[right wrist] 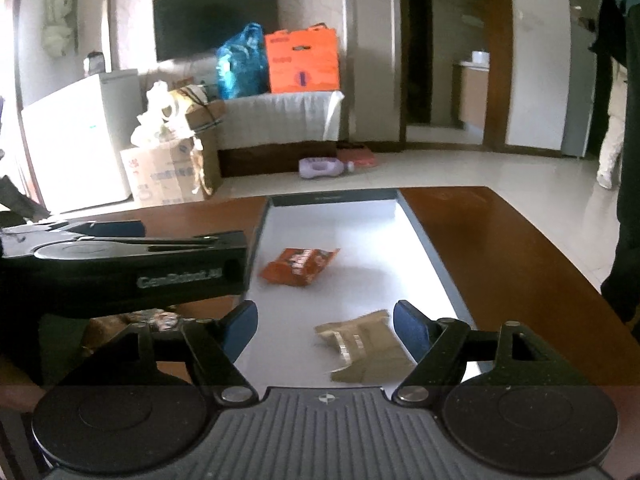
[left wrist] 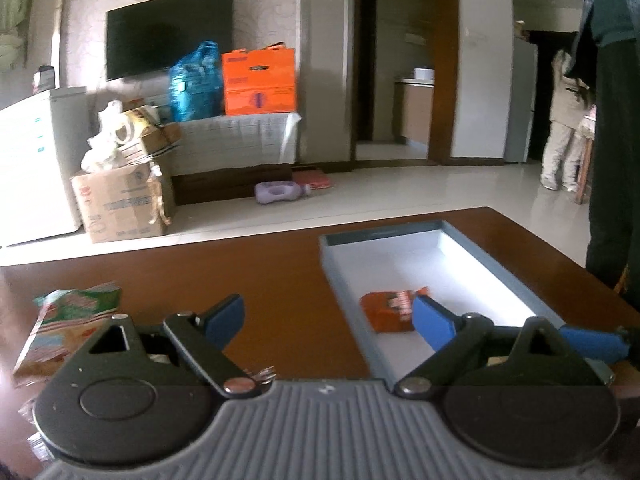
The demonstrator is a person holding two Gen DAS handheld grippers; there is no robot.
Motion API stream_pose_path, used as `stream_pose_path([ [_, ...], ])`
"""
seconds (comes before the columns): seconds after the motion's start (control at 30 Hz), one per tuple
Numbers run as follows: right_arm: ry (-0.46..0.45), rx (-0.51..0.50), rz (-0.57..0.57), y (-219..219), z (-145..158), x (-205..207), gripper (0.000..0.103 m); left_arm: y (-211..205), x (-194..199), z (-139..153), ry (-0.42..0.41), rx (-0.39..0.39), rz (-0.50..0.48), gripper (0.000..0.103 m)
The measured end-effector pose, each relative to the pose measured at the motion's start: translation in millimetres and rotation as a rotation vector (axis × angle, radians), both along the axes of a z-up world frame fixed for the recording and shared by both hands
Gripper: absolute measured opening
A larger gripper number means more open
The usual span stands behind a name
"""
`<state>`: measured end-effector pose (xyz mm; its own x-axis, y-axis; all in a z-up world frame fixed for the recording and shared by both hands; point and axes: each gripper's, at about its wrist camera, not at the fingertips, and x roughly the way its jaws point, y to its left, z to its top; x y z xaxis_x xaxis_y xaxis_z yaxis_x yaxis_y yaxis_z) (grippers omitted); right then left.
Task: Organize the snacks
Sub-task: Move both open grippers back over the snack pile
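A grey tray (left wrist: 492, 256) with a white floor sits on the brown table. An orange snack packet (left wrist: 386, 312) lies in it, just left of my left gripper's right fingertip. My left gripper (left wrist: 330, 318) stands open over the table and the tray's left rim, with nothing between its fingers. A green snack packet (left wrist: 72, 320) lies on the table to its left. My right gripper (right wrist: 326, 326) is open above the tray (right wrist: 432, 256). A tan packet (right wrist: 360, 344) lies flat under it, not pressed by the pads. The orange packet (right wrist: 300, 266) lies farther in.
The left gripper's black body (right wrist: 120, 268) crosses the left side of the right wrist view, with more packets (right wrist: 152, 318) under it. A person in dark clothes (left wrist: 612, 160) stands at the table's right edge. Boxes, a small fridge and a TV stand beyond the table.
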<state>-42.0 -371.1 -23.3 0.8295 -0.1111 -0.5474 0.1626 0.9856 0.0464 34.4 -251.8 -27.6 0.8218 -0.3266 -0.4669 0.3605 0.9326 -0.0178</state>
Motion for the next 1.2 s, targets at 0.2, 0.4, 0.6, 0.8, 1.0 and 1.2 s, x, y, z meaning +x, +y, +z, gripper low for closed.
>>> stream_pose_path([
  [0.2, -0.011, -0.021, 0.070, 30.4, 7.1, -1.7, 0.087, 54.8, -23.7, -1.2, 0.020, -0.016, 0.074, 0.095],
  [0.4, -0.011, -0.043, 0.151, 68.8, 11.3, -2.8, 0.095, 117.7, -43.9, -4.9, 0.040, -0.042, 0.170, 0.098],
  [0.6, -0.010, -0.061, 0.232, 105.5, 10.3, -0.4, 0.100, 175.4, -60.5, -3.9, 0.034, -0.007, 0.234, 0.098],
  [0.8, 0.003, -0.078, 0.272, 131.2, 8.0, 5.0, 0.098, 218.2, -70.3, -14.3, 0.059, 0.013, 0.310, 0.098],
  [1.0, 0.030, -0.038, 0.334, 159.0, 6.2, 21.4, 0.076, 247.2, -68.6, -25.4, 0.086, 0.032, 0.356, 0.098],
  [1.2, 0.097, 0.016, 0.344, 196.7, -11.2, 51.2, 0.073, 268.1, -64.9, -25.8, 0.090, 0.036, 0.421, 0.098],
])
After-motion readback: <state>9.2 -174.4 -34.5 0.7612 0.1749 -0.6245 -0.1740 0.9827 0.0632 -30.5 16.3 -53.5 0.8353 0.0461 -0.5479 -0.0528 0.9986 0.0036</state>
